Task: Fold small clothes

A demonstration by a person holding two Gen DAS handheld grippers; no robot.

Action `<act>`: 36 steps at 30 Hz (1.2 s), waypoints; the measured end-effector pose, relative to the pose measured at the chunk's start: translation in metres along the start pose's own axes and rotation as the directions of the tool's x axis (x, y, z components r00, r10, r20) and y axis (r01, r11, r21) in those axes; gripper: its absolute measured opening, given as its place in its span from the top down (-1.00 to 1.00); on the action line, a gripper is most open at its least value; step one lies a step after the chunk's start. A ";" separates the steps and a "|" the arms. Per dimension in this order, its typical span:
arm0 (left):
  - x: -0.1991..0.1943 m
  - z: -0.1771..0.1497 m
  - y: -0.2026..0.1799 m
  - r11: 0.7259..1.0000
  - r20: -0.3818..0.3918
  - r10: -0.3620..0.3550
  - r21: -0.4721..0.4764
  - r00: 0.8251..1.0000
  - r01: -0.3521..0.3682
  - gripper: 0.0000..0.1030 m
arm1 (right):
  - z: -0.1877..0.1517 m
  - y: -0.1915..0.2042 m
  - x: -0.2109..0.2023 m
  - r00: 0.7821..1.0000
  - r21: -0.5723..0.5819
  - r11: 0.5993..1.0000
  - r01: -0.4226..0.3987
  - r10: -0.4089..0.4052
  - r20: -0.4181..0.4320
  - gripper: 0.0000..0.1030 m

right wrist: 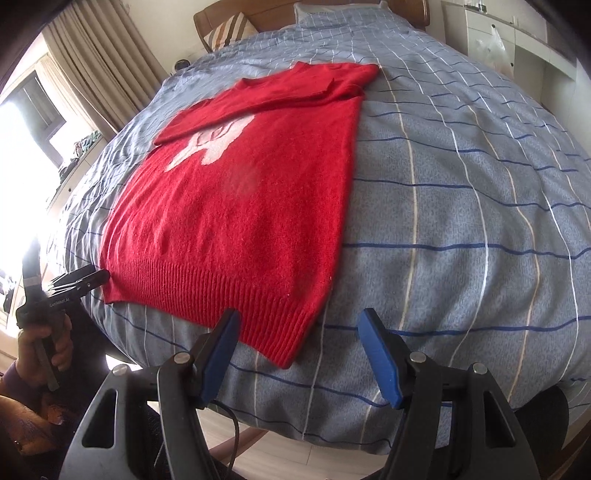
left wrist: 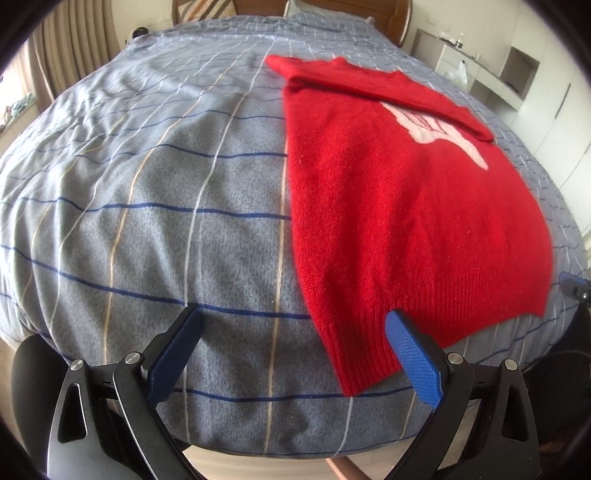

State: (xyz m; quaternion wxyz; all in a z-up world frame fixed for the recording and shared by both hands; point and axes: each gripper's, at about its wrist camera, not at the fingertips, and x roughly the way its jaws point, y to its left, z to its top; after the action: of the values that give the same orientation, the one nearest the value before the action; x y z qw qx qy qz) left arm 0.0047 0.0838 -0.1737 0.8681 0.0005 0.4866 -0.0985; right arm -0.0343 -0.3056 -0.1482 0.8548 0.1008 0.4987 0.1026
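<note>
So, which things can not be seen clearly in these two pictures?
- White design on the red sweater: both views, its top lies under the folded sleeve.
- Bottles on the shelf: left wrist view, too small.
- Window area: right wrist view, washed out by glare.

A wide bed with a blue-grey checked cover (left wrist: 147, 221) lies open. The only thing on its near part is a red sweater (left wrist: 406, 206), flat, one sleeve folded across its chest. To the sweater's left and right the cover is bare, open room for passing. Along the ribbed hem, the near edge of the bed is free. The left gripper (left wrist: 295, 343) and right gripper (right wrist: 295, 343), both with jaws apart, hover at opposite hem corners. Pillows (right wrist: 229, 31) and a wooden headboard (right wrist: 266, 14) close the far end.
</note>
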 end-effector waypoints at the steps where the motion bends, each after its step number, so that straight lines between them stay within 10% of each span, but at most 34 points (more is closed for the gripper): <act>1: 0.000 0.000 0.000 1.000 -0.001 0.006 0.002 1.000 -0.006 -0.94 | 0.001 0.001 0.000 1.000 -0.002 1.000 0.003 -0.003 0.001 -0.28; 16: 0.007 -0.006 -0.007 0.991 -0.059 -0.130 -0.042 0.990 0.127 -0.86 | -0.005 -0.008 0.002 0.999 0.044 0.999 0.006 -0.004 -0.033 -0.28; 20: 0.010 -0.007 -0.012 0.988 -0.077 -0.152 -0.033 0.985 0.150 -0.49 | -0.006 0.000 0.016 0.997 0.025 0.999 -0.036 0.037 -0.067 -0.28; 24: 0.010 -0.009 -0.014 0.978 -0.114 -0.207 -0.041 0.972 0.203 0.35 | -0.009 -0.001 0.036 0.990 0.055 0.997 -0.059 0.066 -0.127 -0.26; 28: 0.010 -0.011 -0.015 0.964 -0.130 -0.263 -0.069 0.956 0.256 0.92 | -0.011 -0.005 0.043 0.982 0.108 0.987 -0.115 0.130 -0.135 0.91; 36: -0.042 0.005 0.011 0.890 0.037 -0.423 -0.171 0.906 0.422 0.95 | -0.007 -0.015 -0.008 0.978 0.186 0.961 -0.207 0.208 0.014 0.91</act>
State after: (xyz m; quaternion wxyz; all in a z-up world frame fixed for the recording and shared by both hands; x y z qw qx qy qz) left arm -0.0103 0.1013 -0.1368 0.8222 -0.1815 0.4824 -0.2416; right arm -0.0431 -0.3222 -0.1488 0.8248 0.2317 0.4950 0.1447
